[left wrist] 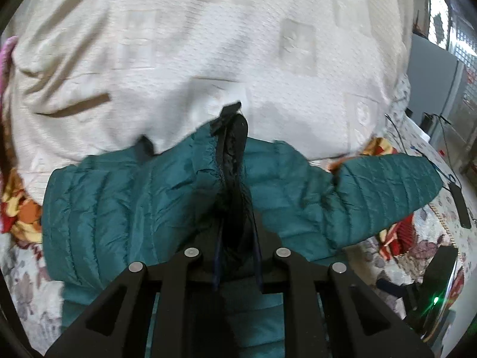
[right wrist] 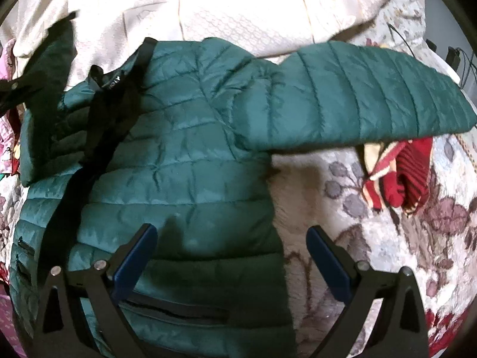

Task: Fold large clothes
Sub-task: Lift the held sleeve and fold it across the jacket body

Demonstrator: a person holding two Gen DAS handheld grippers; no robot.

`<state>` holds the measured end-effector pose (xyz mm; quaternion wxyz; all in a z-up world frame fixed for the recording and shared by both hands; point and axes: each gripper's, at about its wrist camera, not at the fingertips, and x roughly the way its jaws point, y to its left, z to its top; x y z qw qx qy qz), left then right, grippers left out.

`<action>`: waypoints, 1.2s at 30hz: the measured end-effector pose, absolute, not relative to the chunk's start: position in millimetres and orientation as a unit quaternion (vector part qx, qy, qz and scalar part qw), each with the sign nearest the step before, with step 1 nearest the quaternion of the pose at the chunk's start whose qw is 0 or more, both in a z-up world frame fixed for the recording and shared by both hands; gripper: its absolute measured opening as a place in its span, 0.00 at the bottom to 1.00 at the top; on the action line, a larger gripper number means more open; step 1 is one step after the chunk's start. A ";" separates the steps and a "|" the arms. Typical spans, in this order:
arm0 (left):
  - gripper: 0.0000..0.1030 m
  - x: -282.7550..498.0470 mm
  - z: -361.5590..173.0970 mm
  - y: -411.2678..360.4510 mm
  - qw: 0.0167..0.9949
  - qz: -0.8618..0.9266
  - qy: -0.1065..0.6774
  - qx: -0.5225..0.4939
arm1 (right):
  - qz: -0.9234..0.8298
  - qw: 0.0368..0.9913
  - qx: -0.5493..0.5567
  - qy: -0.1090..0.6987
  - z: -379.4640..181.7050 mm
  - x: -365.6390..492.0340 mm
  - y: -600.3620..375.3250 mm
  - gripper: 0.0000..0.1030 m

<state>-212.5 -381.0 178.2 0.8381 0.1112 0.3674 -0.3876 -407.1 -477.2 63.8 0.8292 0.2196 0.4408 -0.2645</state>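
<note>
A teal quilted puffer jacket lies on the bed, front up, with a black zipper band running down its left side. One sleeve stretches out to the right. My right gripper is open and empty, low over the jacket's right edge. My left gripper is shut on the jacket's black collar edge and lifts it, with teal fabric draped on both sides.
A cream bedspread covers the far bed. A flowered sheet lies under the jacket. Red striped clothing sits under the sleeve. Cables and a black device lie at the right edge.
</note>
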 end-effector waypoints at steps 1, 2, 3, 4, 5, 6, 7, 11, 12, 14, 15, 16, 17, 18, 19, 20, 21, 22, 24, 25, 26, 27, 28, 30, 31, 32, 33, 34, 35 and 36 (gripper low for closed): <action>0.00 -214.7 176.0 -389.6 0.835 -0.392 0.369 0.113 | -0.265 0.828 0.222 0.441 62.5 -408.5 -478.8 0.99; 0.00 -214.8 174.1 -395.4 0.833 -0.396 0.370 0.114 | -0.265 0.827 0.224 0.442 61.6 -409.5 -479.4 0.99; 0.00 -216.6 171.8 -402.7 0.830 -0.401 0.371 0.115 | -0.265 0.826 0.226 0.443 60.4 -410.4 -480.7 0.99; 0.00 -218.2 169.4 -409.5 0.827 -0.405 0.373 0.116 | -0.265 0.825 0.228 0.444 59.3 -410.8 -481.7 0.99; 0.00 -219.7 165.8 -417.4 0.824 -0.409 0.374 0.119 | -0.265 0.824 0.229 0.445 58.0 -411.2 -482.5 0.99; 0.00 -220.1 163.3 -422.4 0.823 -0.410 0.374 0.122 | -0.265 0.823 0.231 0.447 56.4 -411.8 -483.0 0.99; 0.00 -219.8 159.0 -427.4 0.822 -0.411 0.375 0.124 | -0.265 0.822 0.232 0.447 55.1 -412.4 -483.4 0.99; 0.00 -210.2 135.3 -438.0 0.813 -0.407 0.398 0.121 | -0.262 0.819 0.240 0.451 48.5 -414.4 -486.0 0.99; 0.00 -207.5 128.2 -438.8 0.810 -0.406 0.405 0.119 | -0.261 0.818 0.242 0.451 47.4 -414.8 -486.2 0.99; 0.00 -204.4 116.5 -436.8 0.808 -0.402 0.413 0.121 | -0.261 0.817 0.247 0.452 45.7 -415.1 -486.9 0.99; 0.00 -203.5 112.2 -436.4 0.807 -0.402 0.415 0.123 | -0.261 0.816 0.248 0.451 45.1 -414.4 -487.4 0.99; 0.00 -202.5 108.3 -435.3 0.805 -0.403 0.417 0.124 | -0.261 0.816 0.249 0.451 44.6 -413.9 -487.5 0.99; 0.00 -201.8 104.5 -434.4 0.802 -0.405 0.421 0.123 | -0.262 0.816 0.250 0.452 44.0 -413.7 -487.6 0.98; 0.00 -200.5 101.2 -433.1 0.799 -0.406 0.427 0.121 | -0.262 0.815 0.251 0.452 43.7 -413.6 -487.5 0.99; 0.00 -198.9 97.6 -431.5 0.796 -0.406 0.434 0.116 | -0.263 0.815 0.252 0.452 43.6 -413.3 -487.3 0.99; 0.00 -197.2 95.1 -429.1 0.793 -0.407 0.439 0.111 | -0.264 0.814 0.252 0.452 43.5 -413.6 -486.8 0.99; 0.00 -195.6 93.4 -427.6 0.791 -0.409 0.442 0.106 | -0.265 0.813 0.253 0.452 43.8 -413.9 -486.1 0.99; 0.00 -194.3 91.3 -425.0 0.789 -0.409 0.447 0.100 | -0.267 0.813 0.254 0.451 44.2 -415.1 -485.7 0.99; 0.05 -192.5 89.3 -422.3 0.784 -0.413 0.454 0.094 | -0.269 0.812 0.255 0.450 45.5 -417.0 -484.5 0.99; 0.12 -191.6 88.7 -419.5 0.781 -0.414 0.458 0.093 | -0.270 0.812 0.256 0.449 46.5 -418.5 -483.4 0.99; 0.17 -191.1 88.9 -417.3 0.781 -0.413 0.460 0.094 | -0.271 0.812 0.256 0.449 47.5 -421.0 -482.2 0.99; 0.17 -191.4 89.8 -414.2 0.779 -0.415 0.461 0.094 | -0.272 0.812 0.256 0.449 48.6 -422.1 -481.3 0.98; 0.17 -192.2 91.4 -410.3 0.777 -0.419 0.461 0.093 | -0.272 0.812 0.256 0.449 49.5 -423.2 -480.4 0.99; 0.17 -194.2 97.6 -397.4 0.770 -0.431 0.461 0.090 | -0.273 0.812 0.258 0.447 52.9 -424.4 -478.1 0.99; 0.18 -195.9 102.7 -387.9 0.770 -0.435 0.458 0.091 | -0.271 0.813 0.258 0.446 55.4 -425.0 -476.1 0.99; 0.18 -196.4 107.2 -380.7 0.773 -0.433 0.454 0.094 | -0.268 0.815 0.258 0.444 58.2 -424.6 -474.6 0.99; 0.18 -196.4 111.4 -373.1 0.777 -0.431 0.448 0.098 | -0.267 0.817 0.258 0.442 60.6 -423.7 -472.7 0.99; 0.18 -196.4 116.3 -363.4 0.783 -0.427 0.442 0.102 | -0.265 0.819 0.256 0.439 63.8 -421.8 -470.7 0.99; 0.18 -195.1 121.7 -351.5 0.788 -0.422 0.435 0.105 | -0.262 0.823 0.254 0.436 68.1 -419.6 -468.2 0.99; 0.18 -192.9 126.5 -339.0 0.794 -0.417 0.429 0.106 | -0.256 0.827 0.253 0.433 72.6 -416.6 -465.8 0.99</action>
